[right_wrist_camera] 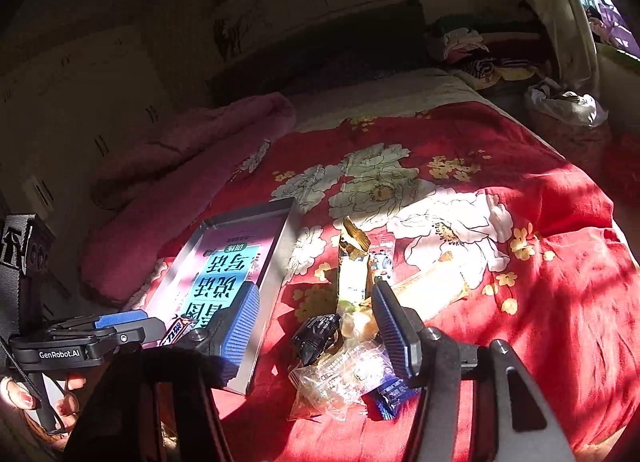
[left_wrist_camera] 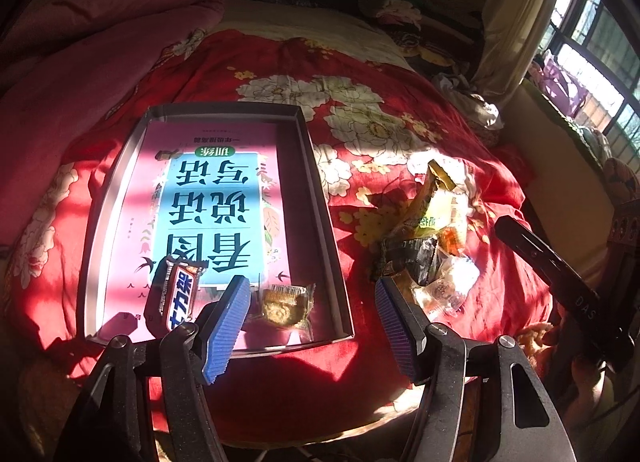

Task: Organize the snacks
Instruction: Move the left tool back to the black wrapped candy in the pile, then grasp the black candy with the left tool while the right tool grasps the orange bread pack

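Observation:
A shallow grey box lies on the red floral bedspread with a pink and blue book flat inside it. A Snickers bar and a clear-wrapped pastry lie at the box's near end. My left gripper is open and empty, above the box's near right corner. A pile of loose snack packets lies to the right of the box. In the right wrist view my right gripper is open and empty, just above that pile, with the box to its left.
A pink blanket is heaped at the left of the bed. Clothes lie at the far end. A curtain and window are on the right. The other gripper's handle shows at right; the left gripper's body shows at left.

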A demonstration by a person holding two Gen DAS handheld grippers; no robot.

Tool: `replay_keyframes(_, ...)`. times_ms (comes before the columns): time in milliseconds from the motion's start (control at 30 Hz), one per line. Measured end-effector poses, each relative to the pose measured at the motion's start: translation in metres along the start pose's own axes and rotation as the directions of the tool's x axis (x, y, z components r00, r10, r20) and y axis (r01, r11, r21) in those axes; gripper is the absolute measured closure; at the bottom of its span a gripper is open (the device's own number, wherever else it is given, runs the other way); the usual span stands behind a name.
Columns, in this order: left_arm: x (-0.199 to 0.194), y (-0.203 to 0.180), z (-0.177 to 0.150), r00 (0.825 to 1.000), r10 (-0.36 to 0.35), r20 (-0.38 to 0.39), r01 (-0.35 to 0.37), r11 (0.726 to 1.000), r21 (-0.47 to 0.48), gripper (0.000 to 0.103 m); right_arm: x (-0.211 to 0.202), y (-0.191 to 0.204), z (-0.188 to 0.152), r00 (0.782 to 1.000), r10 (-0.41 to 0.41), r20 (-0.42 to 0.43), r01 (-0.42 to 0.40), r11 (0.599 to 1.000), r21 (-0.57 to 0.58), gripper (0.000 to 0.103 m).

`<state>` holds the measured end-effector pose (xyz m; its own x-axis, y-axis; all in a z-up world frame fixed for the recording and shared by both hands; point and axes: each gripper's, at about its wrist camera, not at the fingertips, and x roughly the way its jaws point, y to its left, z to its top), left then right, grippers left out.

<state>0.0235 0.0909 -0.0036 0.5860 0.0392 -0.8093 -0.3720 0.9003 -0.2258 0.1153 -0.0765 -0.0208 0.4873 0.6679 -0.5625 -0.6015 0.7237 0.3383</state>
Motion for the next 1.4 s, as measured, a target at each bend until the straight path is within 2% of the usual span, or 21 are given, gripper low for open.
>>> replay_keyframes(233,0.009,-0.018,0.0,1.0,-0.019,-0.02,0.02,0.999,0.04,0.036,-0.004,-0.025,0.001,0.999,-0.04,0.009,0.039,0.997,0.06,0.045)
replay_keyframes(567,0.026,-0.041,0.005,0.997,-0.053,-0.054,0.057,0.996,0.075,0.036,0.005,-0.039,-0.002,0.998,-0.054,-0.02,0.056,0.993,0.102,0.045)
replay_keyframes(1000,0.07,-0.069,0.016,0.983,-0.104,-0.151,0.118,0.989,0.084,0.036,0.03,-0.08,-0.011,0.994,-0.004,-0.109,0.035,0.959,0.282,0.045)
replay_keyframes(1400,0.099,-0.073,0.02,0.973,-0.122,-0.197,0.138,0.988,0.067,0.036,0.047,-0.097,-0.013,0.99,0.053,-0.128,0.0,0.926,0.378,0.045)
